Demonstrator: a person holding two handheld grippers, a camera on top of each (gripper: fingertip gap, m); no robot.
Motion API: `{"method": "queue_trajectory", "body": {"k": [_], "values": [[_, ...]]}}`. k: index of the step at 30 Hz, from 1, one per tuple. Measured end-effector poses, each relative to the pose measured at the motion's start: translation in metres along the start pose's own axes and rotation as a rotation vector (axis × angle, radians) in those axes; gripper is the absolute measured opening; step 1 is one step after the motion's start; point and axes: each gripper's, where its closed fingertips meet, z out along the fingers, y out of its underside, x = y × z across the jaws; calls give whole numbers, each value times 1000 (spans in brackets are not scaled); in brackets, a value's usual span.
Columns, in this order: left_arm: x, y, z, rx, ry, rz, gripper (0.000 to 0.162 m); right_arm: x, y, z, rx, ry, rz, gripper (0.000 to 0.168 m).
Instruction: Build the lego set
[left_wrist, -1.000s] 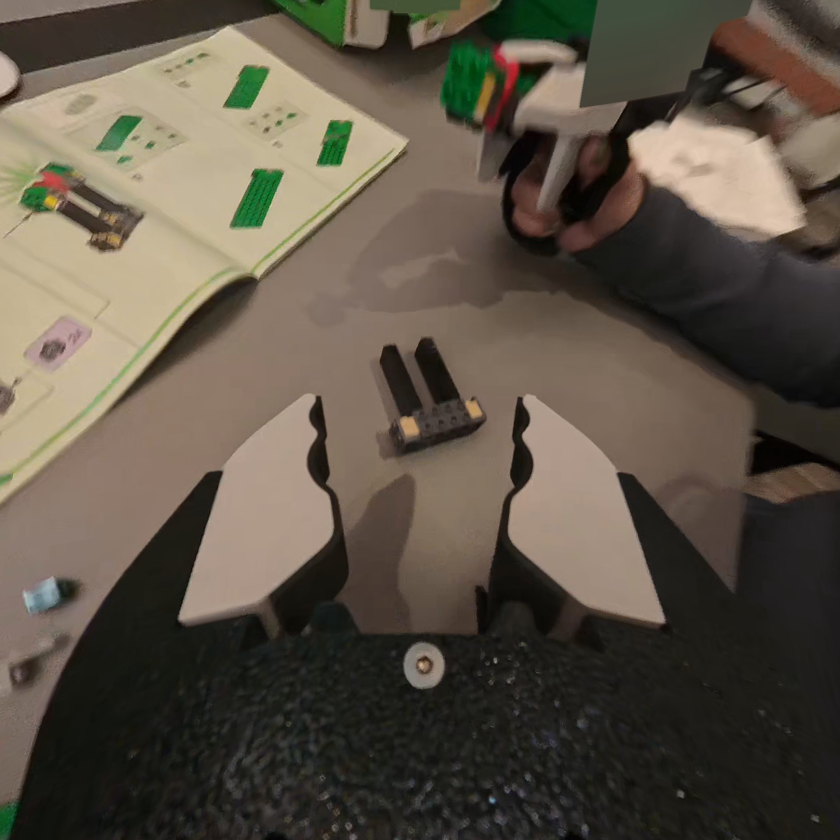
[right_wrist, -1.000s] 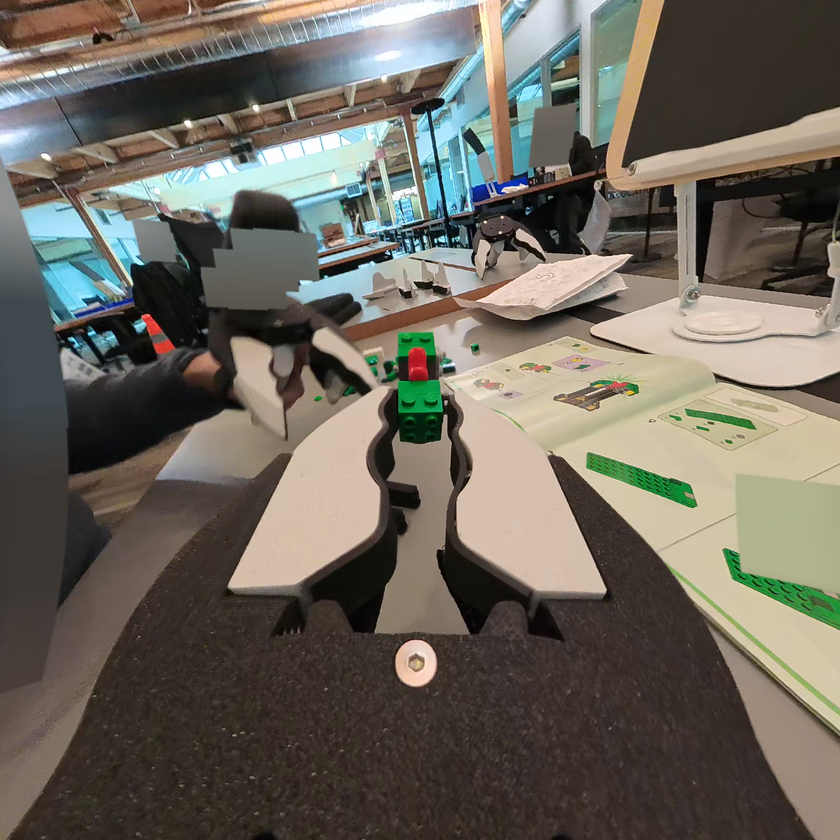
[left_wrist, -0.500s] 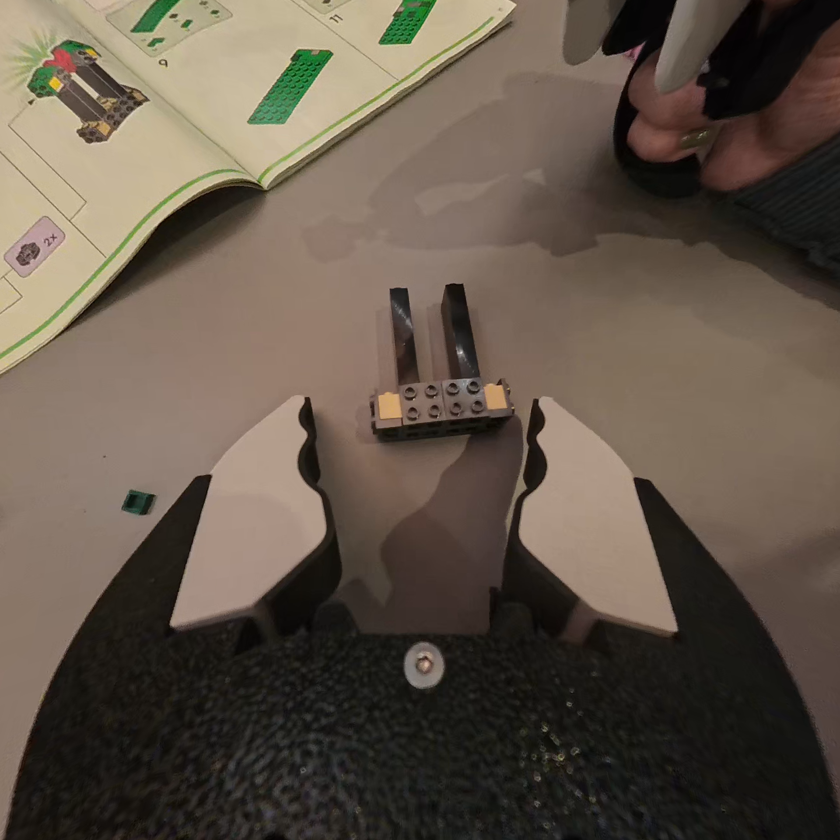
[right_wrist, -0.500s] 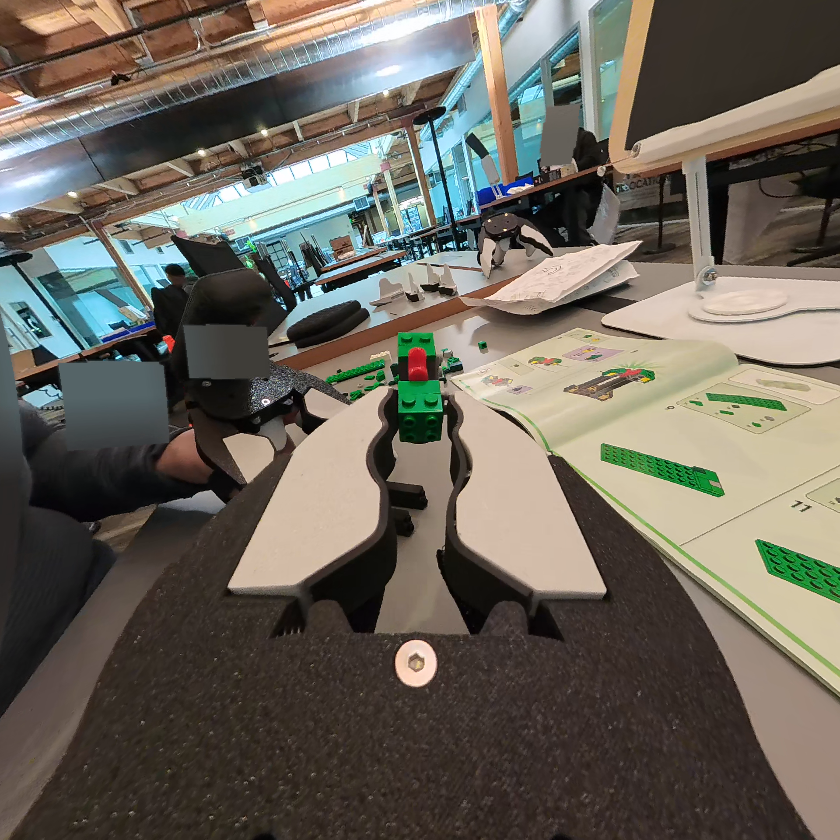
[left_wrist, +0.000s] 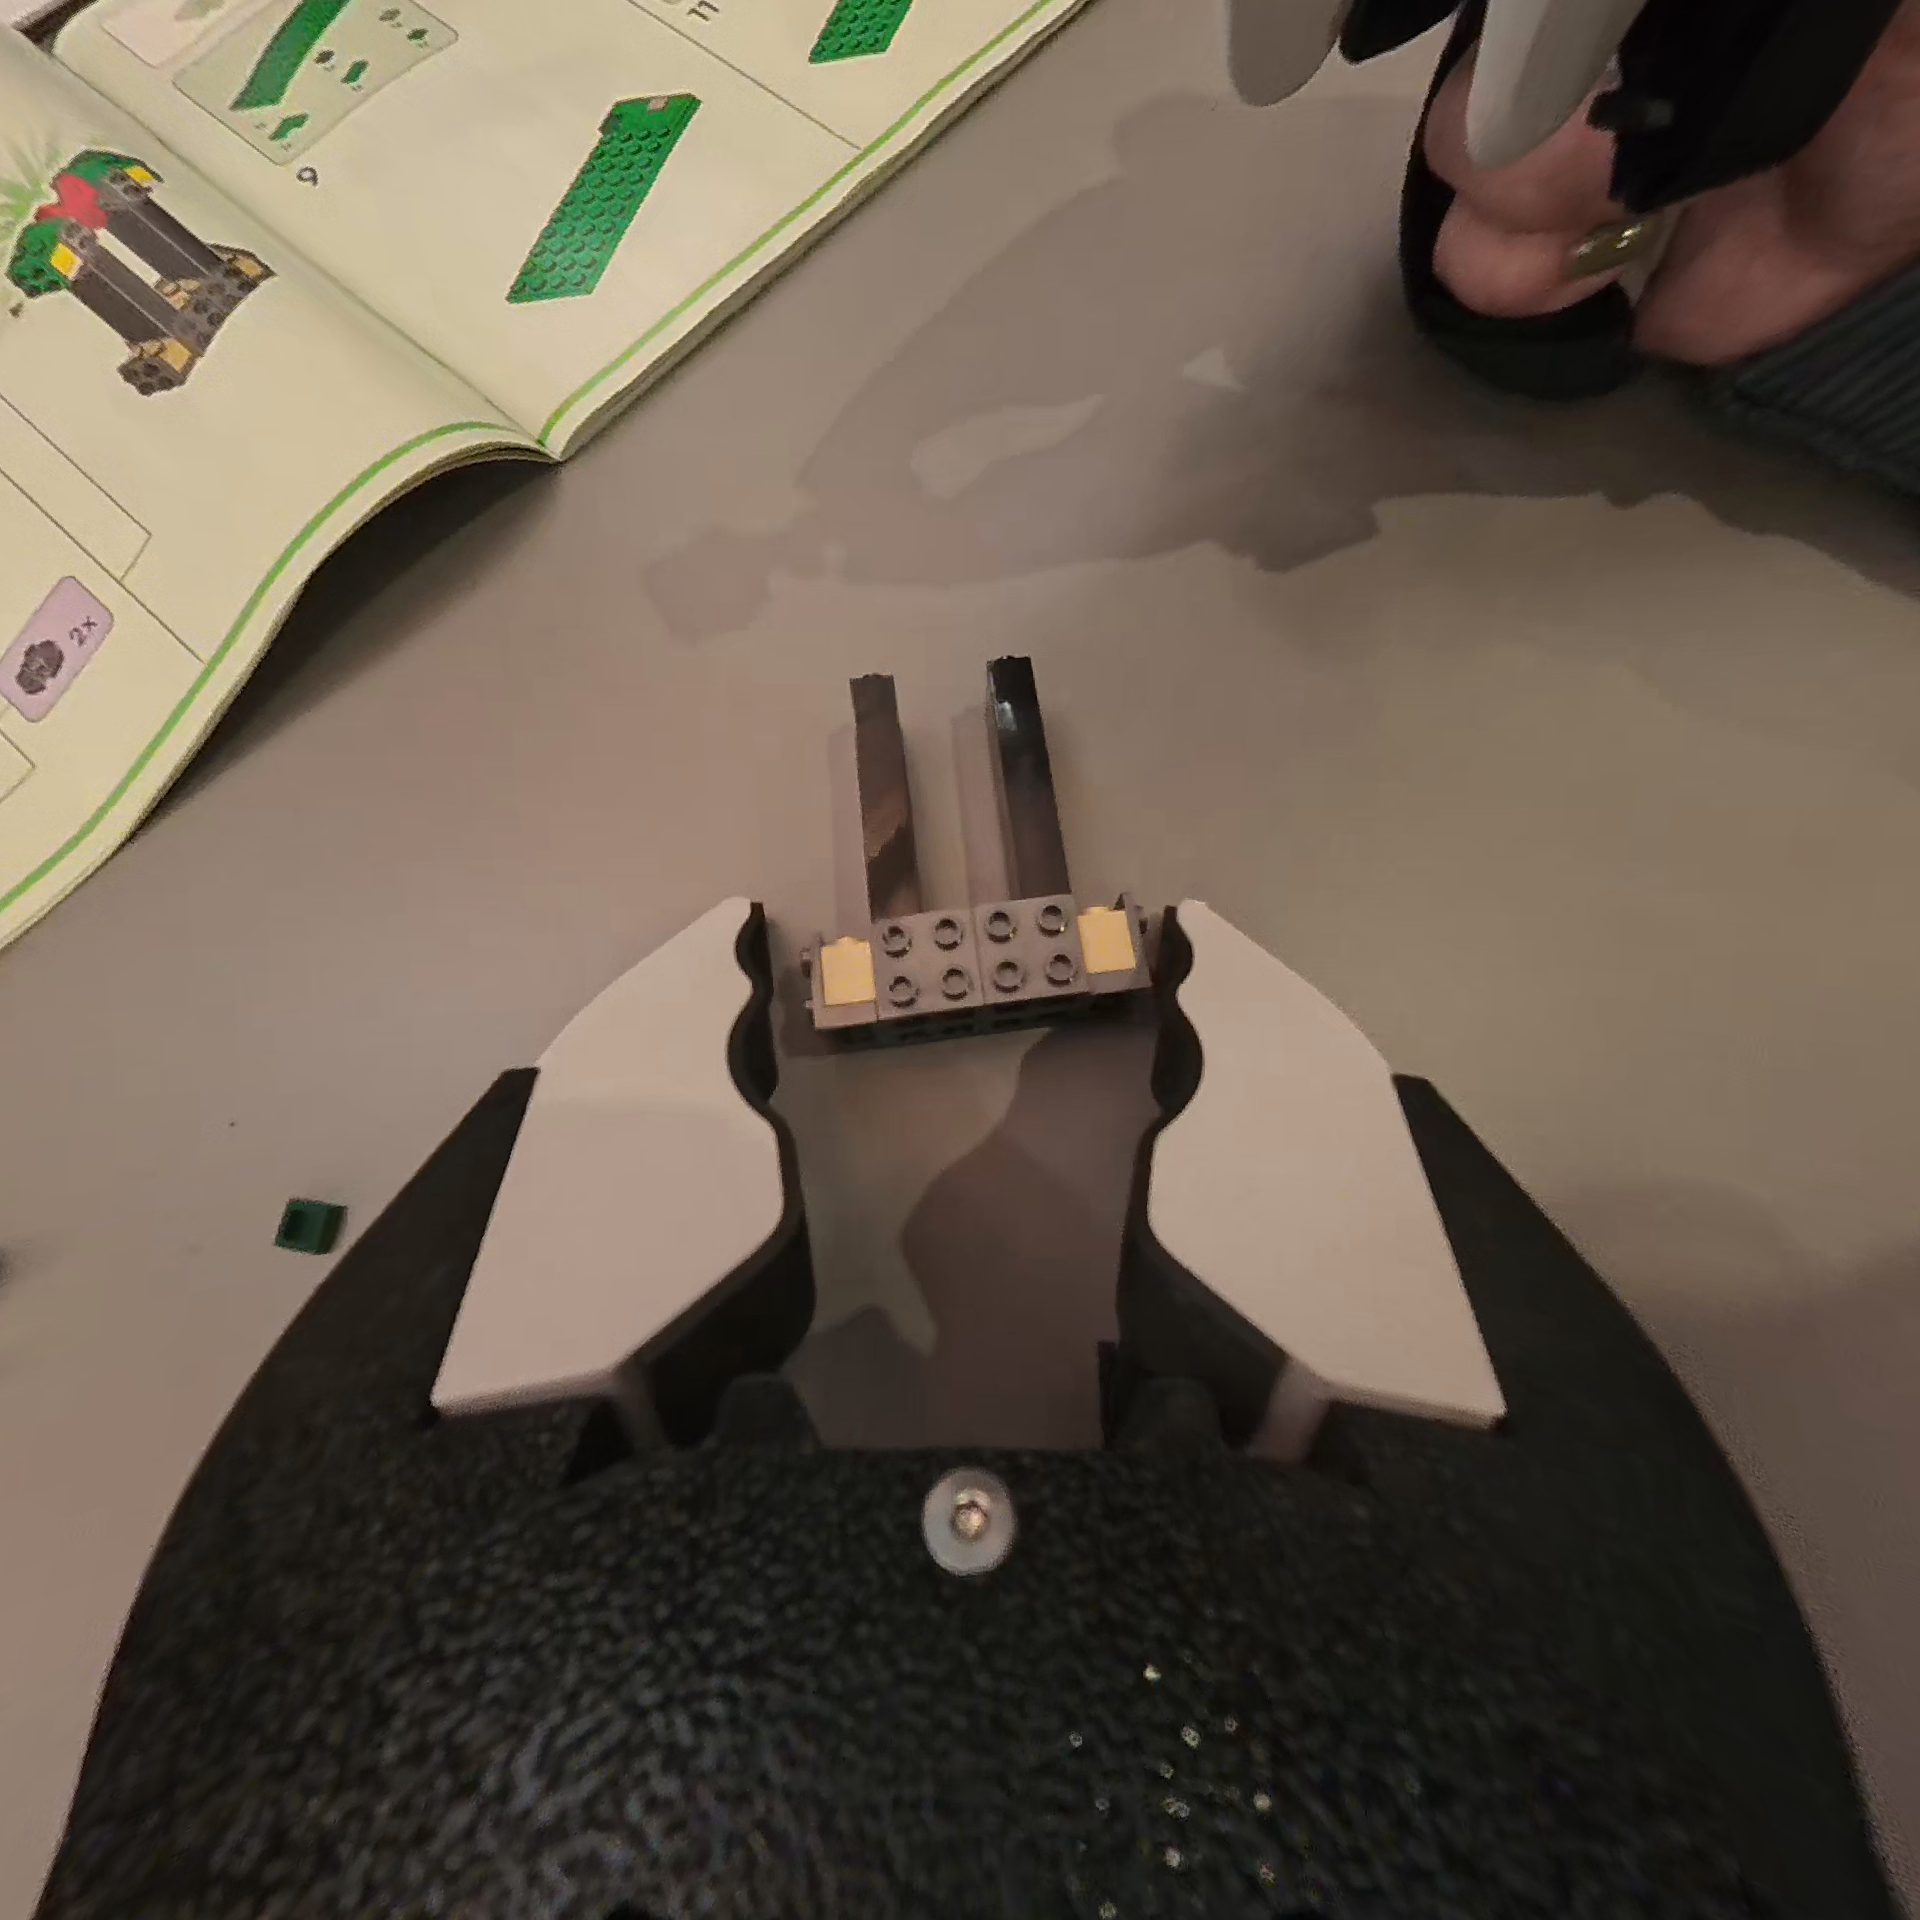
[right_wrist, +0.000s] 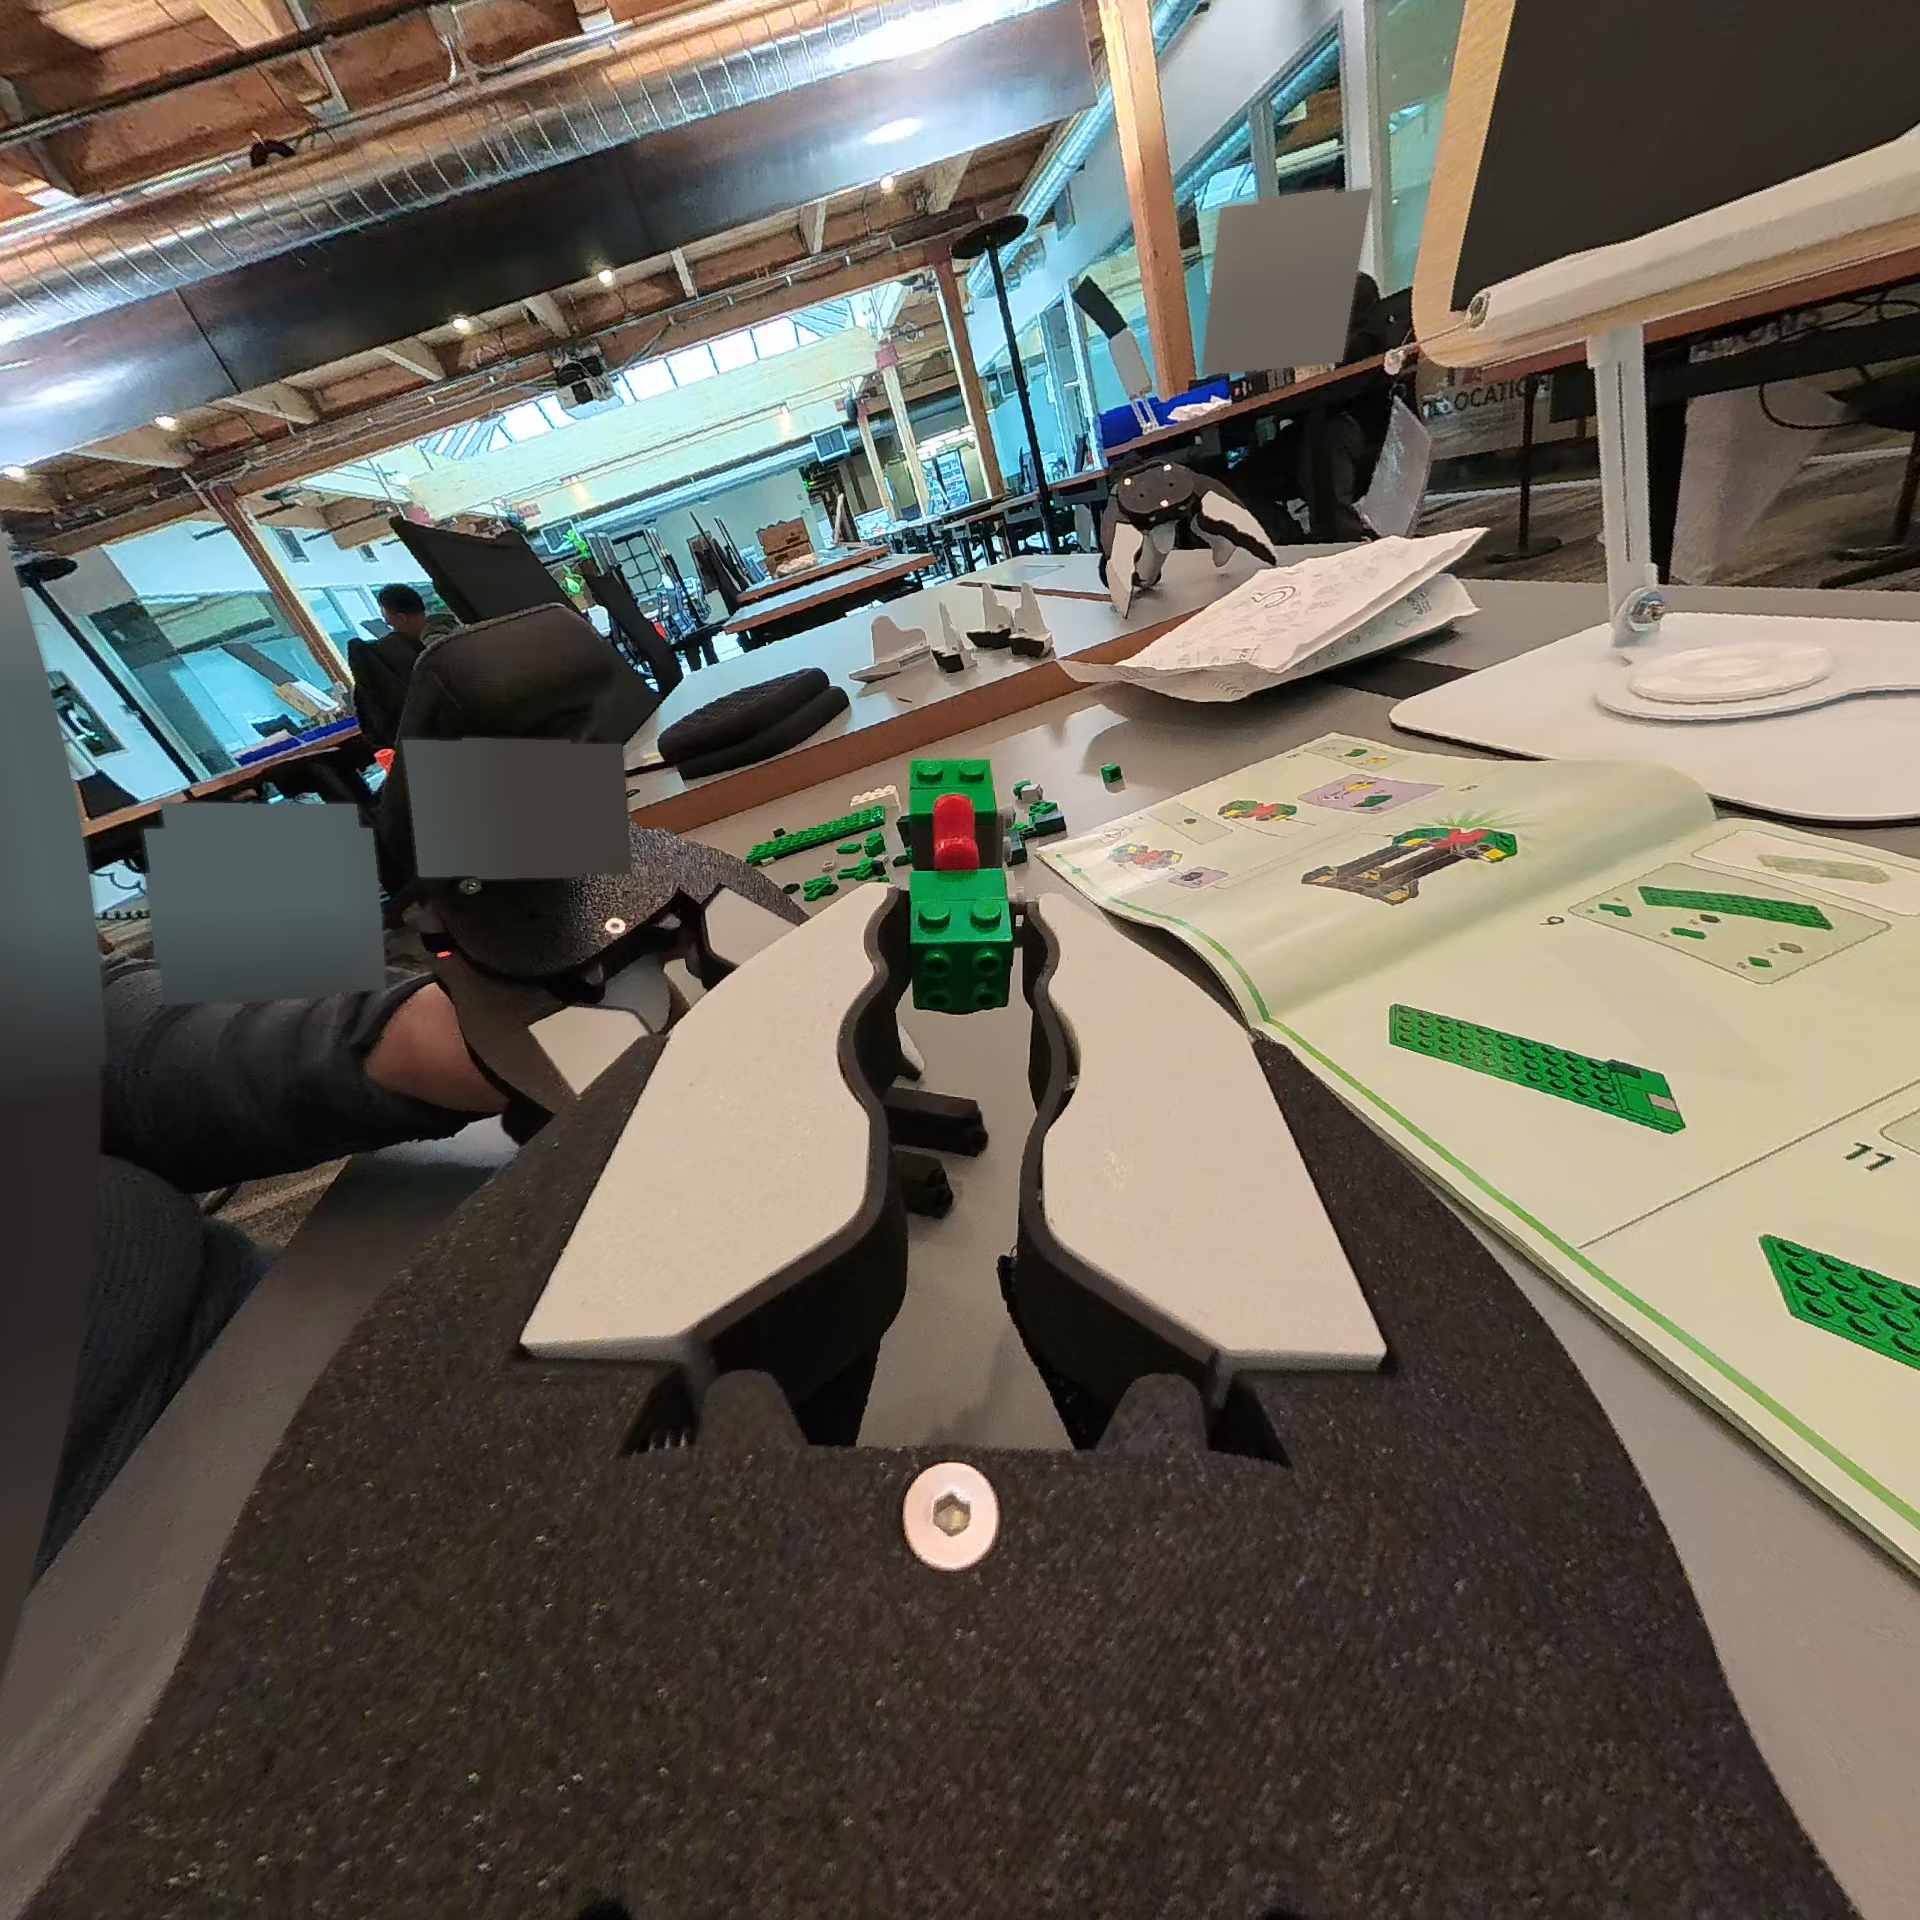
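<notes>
A grey base with two tan tiles and two black pillars (left_wrist: 977, 966) lies on its side on the grey table. My left gripper (left_wrist: 961, 935) is open, its fingertips on either side of the base's ends, close to them. My right gripper (right_wrist: 961, 914) is shut on a green block assembly with a red piece (right_wrist: 958, 935), held above the table. The black pillars show low between the right gripper's fingers (right_wrist: 935, 1122). The left gripper's black body shows to the left in the right wrist view (right_wrist: 561, 914). The hand holding the right gripper shows at the top right of the left wrist view (left_wrist: 1662, 208).
An open instruction booklet (left_wrist: 312, 312) lies left of the assembly; it also shows in the right wrist view (right_wrist: 1507, 987). A small dark green piece (left_wrist: 309, 1224) lies by the left finger. Loose green pieces (right_wrist: 831, 842) lie farther back. A white stand base (right_wrist: 1662, 707) sits at the back right. My right fingertips sit around 12 cm from my left ones.
My left gripper has moved forward and down to the pillar assembly, so its tips now flank the grey base. The right gripper still holds the green assembly, nearly still.
</notes>
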Motion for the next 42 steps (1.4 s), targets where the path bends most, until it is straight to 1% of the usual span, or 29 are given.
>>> {"method": "queue_trajectory", "body": {"k": [3, 5, 8, 13, 17, 20, 24, 27, 33, 39, 42], "values": [[-5, 0, -1, 24, -26, -11, 69, 0, 1, 0, -2, -1, 2, 20], [-9, -1, -2, 46, -47, -10, 64, 0, 1, 1, -6, -3, 3, 20], [-15, -1, -3, 56, -79, 12, 63, 0, 2, 2, -10, -5, 3, 20], [-17, -2, -3, 60, -78, 29, 63, 0, 1, 2, -3, 1, 12, 20], [-21, -8, -6, 103, -103, 72, 63, 5, -4, 3, 30, 28, 70, 20], [-23, -25, -12, 199, -125, 130, 63, 11, -8, 2, 71, 50, 140, 20], [-21, -58, -16, 368, -183, 238, 63, 22, -15, -5, 177, 60, 295, 20], [-14, -82, -12, 482, -203, 308, 63, 34, -21, -14, 262, 88, 393, 20], [-6, -127, 1, 659, -218, 428, 63, 48, -32, -33, 389, 99, 504, 19], [2, -156, 19, 746, -194, 545, 63, 64, -46, -61, 574, 35, 618, 19], [9, -166, 32, 760, -177, 631, 63, 72, -46, -70, 613, 35, 645, 19]]}}
